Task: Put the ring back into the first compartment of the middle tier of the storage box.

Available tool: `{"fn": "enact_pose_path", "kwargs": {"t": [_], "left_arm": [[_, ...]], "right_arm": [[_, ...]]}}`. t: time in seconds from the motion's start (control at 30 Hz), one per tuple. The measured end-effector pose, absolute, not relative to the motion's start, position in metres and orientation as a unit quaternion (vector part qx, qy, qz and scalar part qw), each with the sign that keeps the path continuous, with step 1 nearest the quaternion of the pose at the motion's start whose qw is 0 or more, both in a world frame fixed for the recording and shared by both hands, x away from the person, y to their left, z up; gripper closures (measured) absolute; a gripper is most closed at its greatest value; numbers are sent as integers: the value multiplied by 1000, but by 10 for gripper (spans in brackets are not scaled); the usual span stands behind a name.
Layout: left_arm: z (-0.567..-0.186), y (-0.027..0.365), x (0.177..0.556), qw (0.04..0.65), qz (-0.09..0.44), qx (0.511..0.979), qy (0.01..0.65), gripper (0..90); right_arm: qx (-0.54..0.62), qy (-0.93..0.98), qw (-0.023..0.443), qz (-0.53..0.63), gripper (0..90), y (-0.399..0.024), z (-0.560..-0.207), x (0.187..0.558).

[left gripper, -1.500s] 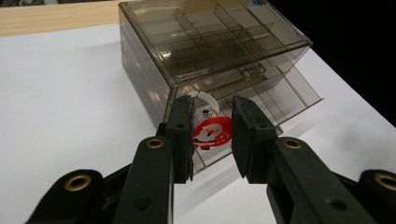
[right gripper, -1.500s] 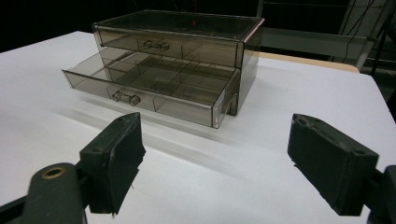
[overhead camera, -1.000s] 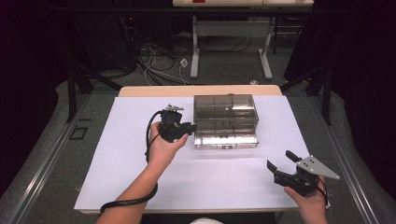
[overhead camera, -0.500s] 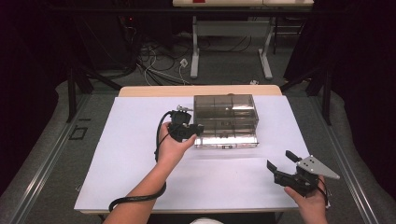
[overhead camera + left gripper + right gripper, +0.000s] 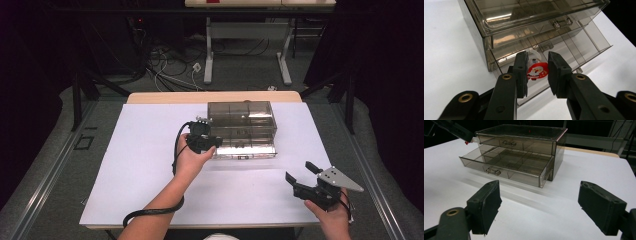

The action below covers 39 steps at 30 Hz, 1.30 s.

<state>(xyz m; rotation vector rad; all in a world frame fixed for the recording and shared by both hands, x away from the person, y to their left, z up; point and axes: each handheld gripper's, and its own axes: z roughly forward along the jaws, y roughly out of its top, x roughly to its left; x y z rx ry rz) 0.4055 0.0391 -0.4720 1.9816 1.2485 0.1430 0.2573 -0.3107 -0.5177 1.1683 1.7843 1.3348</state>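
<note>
Left gripper [image 5: 537, 72] sits over the left end of the pulled-out lower drawer [image 5: 564, 50] of the smoked clear drawer box [image 5: 242, 129] on the white table [image 5: 140, 150]. Its jaws stand slightly apart around a red Santa ornament [image 5: 537, 71]; contact cannot be confirmed. Right gripper [image 5: 305, 176] hovers near the table's front right, jaws wide apart, holding nothing.

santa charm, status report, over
Left gripper fingers straddle santa charm, over open lower drawer. Grip unconfirmed. Right gripper open, idle. Nothing in the way.
</note>
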Motion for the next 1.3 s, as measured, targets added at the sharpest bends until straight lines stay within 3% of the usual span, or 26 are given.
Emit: {"fn": "enact_pose_path", "kwargs": {"t": [0.8, 1.3], "left_arm": [[-506, 24, 414, 372, 37, 778, 505, 699], [-506, 19, 414, 373, 39, 782, 498, 696]], "right_arm": [[439, 678, 303, 505, 178, -310, -518, 258], [440, 678, 301, 506, 178, -310, -518, 258]]}}
